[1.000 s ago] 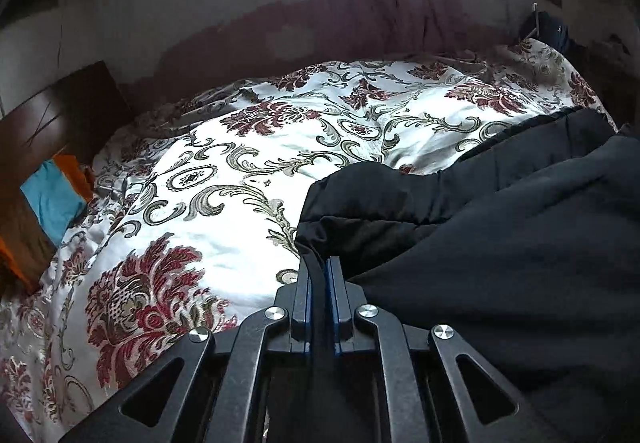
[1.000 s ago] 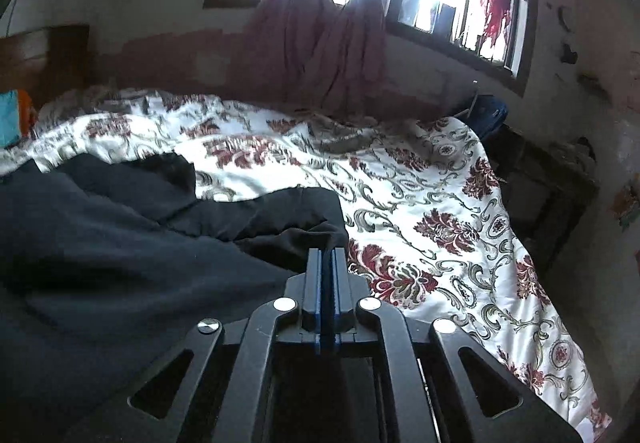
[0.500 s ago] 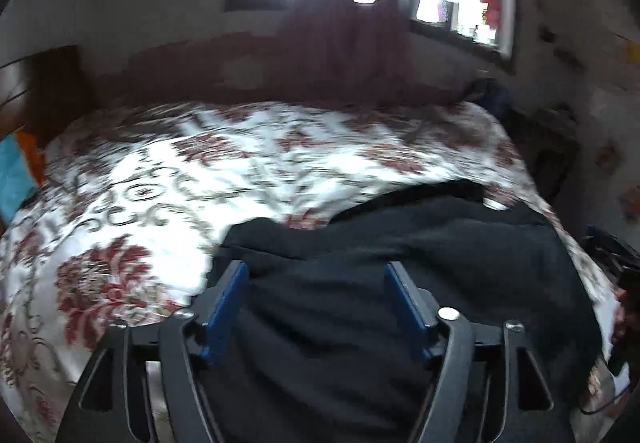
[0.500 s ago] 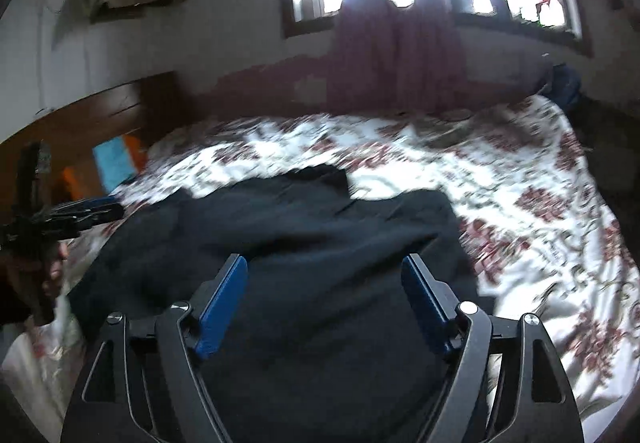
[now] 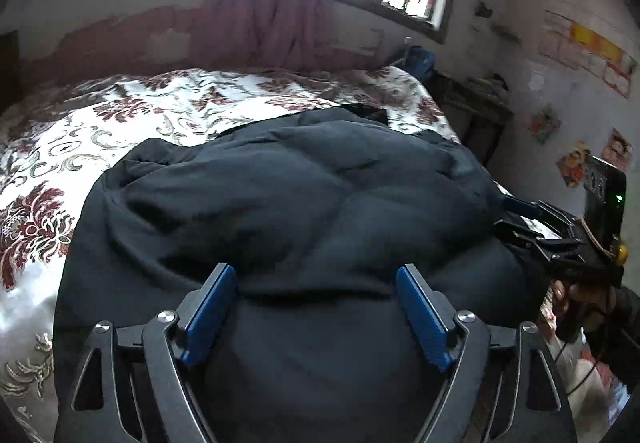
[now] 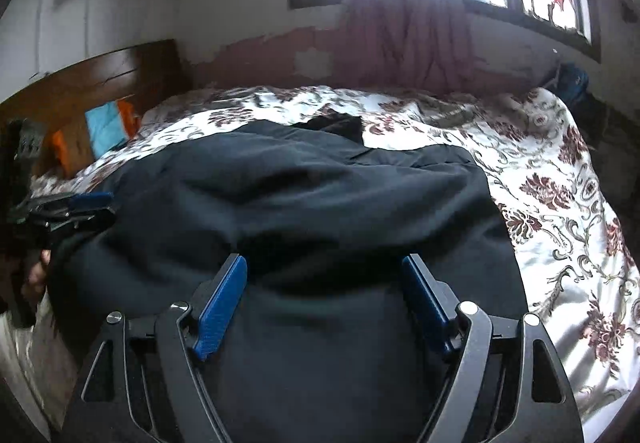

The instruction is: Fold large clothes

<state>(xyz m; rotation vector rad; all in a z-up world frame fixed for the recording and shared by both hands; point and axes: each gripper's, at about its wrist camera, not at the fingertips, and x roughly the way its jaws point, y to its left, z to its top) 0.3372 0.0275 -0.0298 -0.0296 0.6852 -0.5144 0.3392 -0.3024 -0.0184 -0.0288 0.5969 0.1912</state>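
A large dark navy garment [image 5: 300,183] lies puffed and creased on the bed, folded over on itself [image 6: 300,195]. My left gripper [image 5: 316,269] hovers over its near edge. Its jaws are opening, blue pads [image 5: 208,315] wide apart and pressing on nothing. My right gripper [image 6: 325,259] stands open over the same near edge, with cloth below the gap and none pinched. Each gripper shows in the other's view: the right gripper [image 5: 516,219] at the garment's right side, the left gripper [image 6: 94,209] at its left side.
The bed carries a white cover with red floral print [image 5: 80,147], bare to the left and behind the garment [image 6: 560,203]. A wooden headboard [image 6: 100,83] with blue and orange cloth [image 6: 106,125] stands left. A dark side table [image 5: 476,111] stands by the far corner, under curtained windows [image 6: 400,23].
Both grippers were shut on the garment's dark cloth a second ago; both have let go and opened wide. Both have swung inward, so each view now faces the middle of the garment.
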